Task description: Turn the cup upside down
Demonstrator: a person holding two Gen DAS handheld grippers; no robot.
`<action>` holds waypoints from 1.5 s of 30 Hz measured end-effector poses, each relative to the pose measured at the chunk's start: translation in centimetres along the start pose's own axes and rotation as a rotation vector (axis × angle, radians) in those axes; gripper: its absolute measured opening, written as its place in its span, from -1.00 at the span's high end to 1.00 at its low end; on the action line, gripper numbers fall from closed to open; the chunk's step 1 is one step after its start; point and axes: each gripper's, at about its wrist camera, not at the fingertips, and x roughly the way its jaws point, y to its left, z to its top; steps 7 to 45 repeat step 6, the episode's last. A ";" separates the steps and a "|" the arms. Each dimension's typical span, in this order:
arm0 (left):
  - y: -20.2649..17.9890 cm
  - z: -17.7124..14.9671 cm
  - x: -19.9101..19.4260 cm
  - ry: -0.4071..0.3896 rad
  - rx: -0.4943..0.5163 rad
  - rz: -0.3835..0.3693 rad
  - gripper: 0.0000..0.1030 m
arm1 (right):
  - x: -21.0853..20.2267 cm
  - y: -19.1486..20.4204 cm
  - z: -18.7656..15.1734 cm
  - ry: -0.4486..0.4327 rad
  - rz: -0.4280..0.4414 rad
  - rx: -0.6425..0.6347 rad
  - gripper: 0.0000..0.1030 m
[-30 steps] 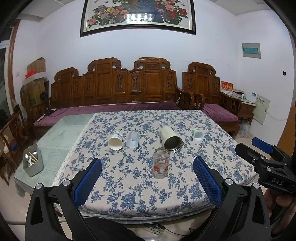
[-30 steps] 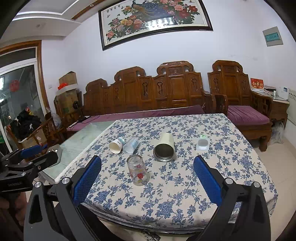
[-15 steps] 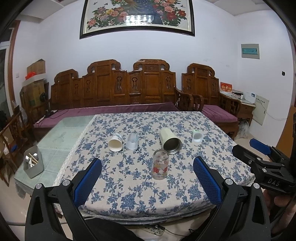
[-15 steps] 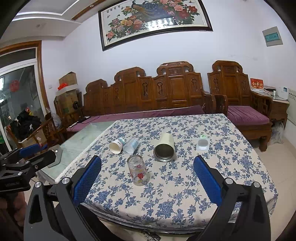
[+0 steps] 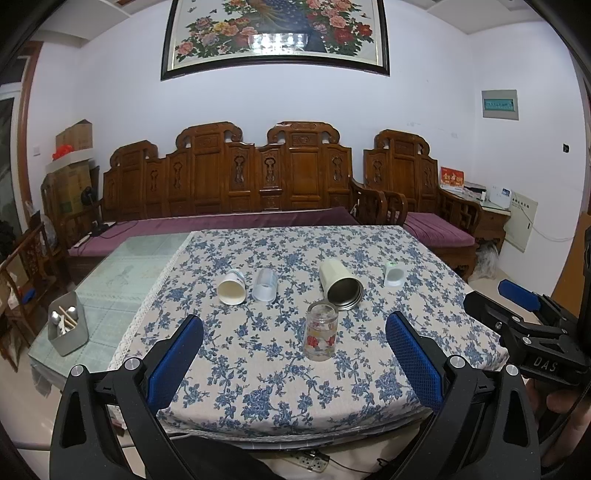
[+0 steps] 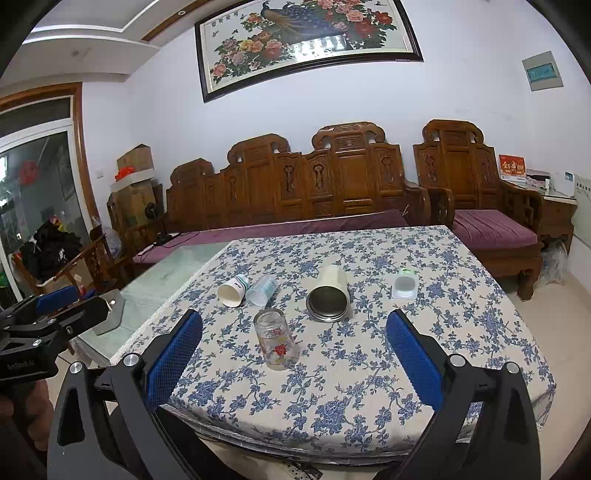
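On the flowery tablecloth [image 5: 258,369] a glass cup [image 5: 320,336] is seen standing near the front edge, both grippers [image 5: 295,354] [image 6: 295,356] are held wide apart, and the cup could be knocked over if bumped.

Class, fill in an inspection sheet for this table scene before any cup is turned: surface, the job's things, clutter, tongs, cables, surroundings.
Surface: table under a blue flowered cloth; bare glass part on its left.
Job's things: glass cup with red flowers stands upright near the front; paper cup, clear plastic cup, steel-lined cup and small white cup lie on their sides behind it.
Clutter: grey tub with utensils on the glass part.
Tongs: left tongs open, holding nothing; right tongs open, holding nothing; both short of the cups.
Cables: a power strip with its lead under the front edge.
Surroundings: carved wooden bench, framed flower painting.
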 end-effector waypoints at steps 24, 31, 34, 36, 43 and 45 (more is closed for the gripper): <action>0.1 0.1 -0.1 0.000 0.000 -0.008 -0.85 | 0.0 0.0 0.0 -0.001 0.000 0.000 -0.95; 0.1 0.1 -0.1 0.000 0.000 -0.008 -0.85 | 0.0 0.0 0.0 -0.001 0.000 0.000 -0.95; 0.1 0.1 -0.1 0.000 0.000 -0.008 -0.85 | 0.0 0.0 0.0 -0.001 0.000 0.000 -0.95; 0.1 0.1 -0.1 0.000 0.000 -0.008 -0.85 | 0.0 0.0 0.0 -0.001 0.000 0.000 -0.95; 0.1 0.1 -0.1 0.000 0.000 -0.008 -0.85 | 0.0 0.0 0.0 -0.001 0.000 0.000 -0.95; 0.1 0.1 -0.1 0.000 0.000 -0.008 -0.85 | 0.0 0.0 0.0 -0.001 0.000 0.000 -0.95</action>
